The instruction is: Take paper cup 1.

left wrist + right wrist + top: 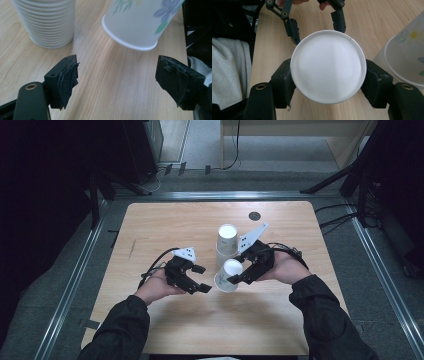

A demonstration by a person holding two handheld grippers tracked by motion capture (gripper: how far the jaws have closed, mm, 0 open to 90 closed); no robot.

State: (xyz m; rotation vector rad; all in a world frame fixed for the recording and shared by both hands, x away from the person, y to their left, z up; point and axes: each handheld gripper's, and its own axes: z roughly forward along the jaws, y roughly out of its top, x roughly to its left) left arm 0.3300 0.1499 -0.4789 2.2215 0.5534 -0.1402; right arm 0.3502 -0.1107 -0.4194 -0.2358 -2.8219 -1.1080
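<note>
The high view looks forward and down from above the person's side, taking in the whole wooden counter (165, 225) from well off, with floor beyond it. The left gripper view rides low and close over the counter, looking along its two black fingers (66, 80); ahead of them and between their tips hangs a tilted paper cup (136, 23), with the cup stack (46, 22) beyond the left-hand finger. The right gripper view looks along its own fingers (284, 86) at the cup's white base (328, 66) pressed between them, very near; past the fingertips it faces the other gripper (315, 27). All three views share cup, stack and counter.
</note>
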